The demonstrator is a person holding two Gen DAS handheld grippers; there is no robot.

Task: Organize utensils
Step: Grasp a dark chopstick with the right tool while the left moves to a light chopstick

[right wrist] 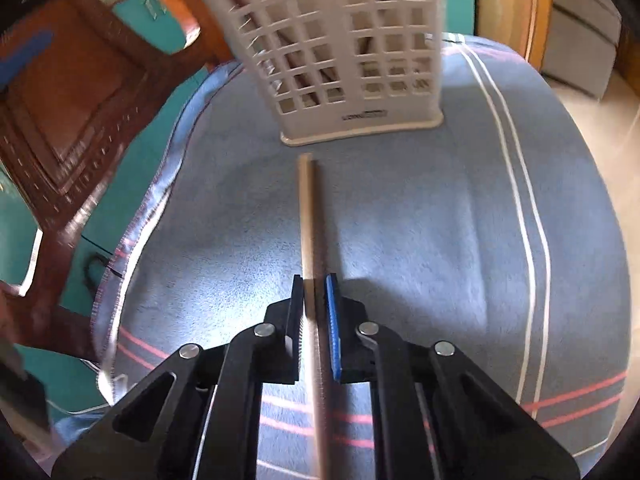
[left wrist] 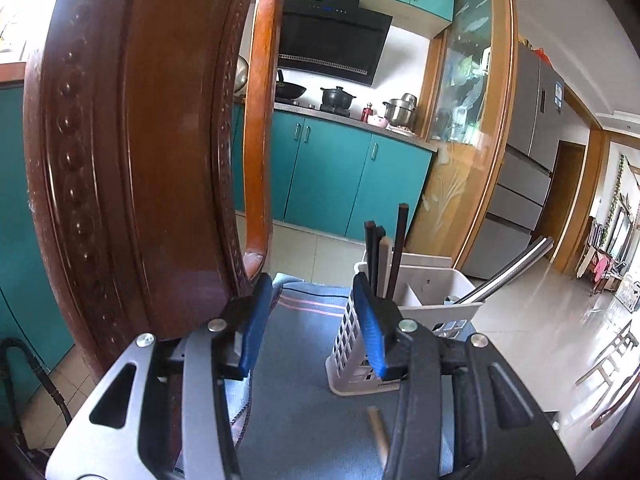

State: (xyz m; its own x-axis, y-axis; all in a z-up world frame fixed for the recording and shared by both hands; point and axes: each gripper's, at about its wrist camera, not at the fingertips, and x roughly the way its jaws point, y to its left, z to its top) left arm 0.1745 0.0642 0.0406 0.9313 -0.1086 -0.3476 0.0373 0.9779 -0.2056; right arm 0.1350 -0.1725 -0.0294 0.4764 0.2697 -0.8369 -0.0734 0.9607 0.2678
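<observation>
Stowed: dark chopsticks [left wrist: 396, 248] and steel handle [left wrist: 508, 272] in white slotted plastic caddy [right wrist: 344, 52]. Outstanding: pale wooden chopstick [right wrist: 308, 216] at caddy's 6 o'clock, pinched by right gripper [right wrist: 315, 312]; left gripper [left wrist: 312, 320] part-open, empty

Bright daylight, fisheye-warped edges; right wrist view seems motion-blurred.
</observation>
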